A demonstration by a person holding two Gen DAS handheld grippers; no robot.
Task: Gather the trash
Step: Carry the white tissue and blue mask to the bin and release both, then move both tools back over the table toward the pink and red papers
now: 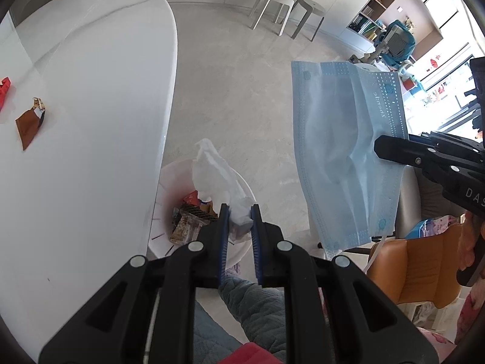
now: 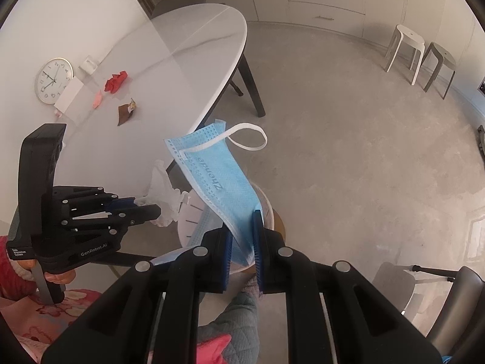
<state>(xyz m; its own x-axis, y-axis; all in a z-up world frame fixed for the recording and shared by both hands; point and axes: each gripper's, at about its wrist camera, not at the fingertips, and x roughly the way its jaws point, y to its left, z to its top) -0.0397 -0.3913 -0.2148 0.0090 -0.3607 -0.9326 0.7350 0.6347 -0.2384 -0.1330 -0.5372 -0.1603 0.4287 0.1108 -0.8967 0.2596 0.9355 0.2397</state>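
Observation:
My left gripper [image 1: 239,212] is shut on a crumpled white tissue [image 1: 215,176] and holds it above a white trash bin [image 1: 169,182] that stands on the floor by the table edge and holds several wrappers. My right gripper [image 2: 242,227] is shut on a blue face mask [image 2: 218,176] that hangs over the bin [image 2: 194,212]. In the left wrist view the mask [image 1: 339,151] hangs from the right gripper [image 1: 382,148]. In the right wrist view the left gripper [image 2: 151,209] holds the tissue [image 2: 163,194]. A brown wrapper [image 1: 30,121] and red scraps [image 2: 115,82] lie on the white table [image 1: 106,91].
Two stools [image 1: 285,9] stand on the grey floor at the far side. A tan chair [image 1: 424,257] is at my right. A clock [image 2: 54,80] and a white card lean on the wall behind the table [image 2: 182,60]. A dark chair [image 2: 454,303] stands at the lower right.

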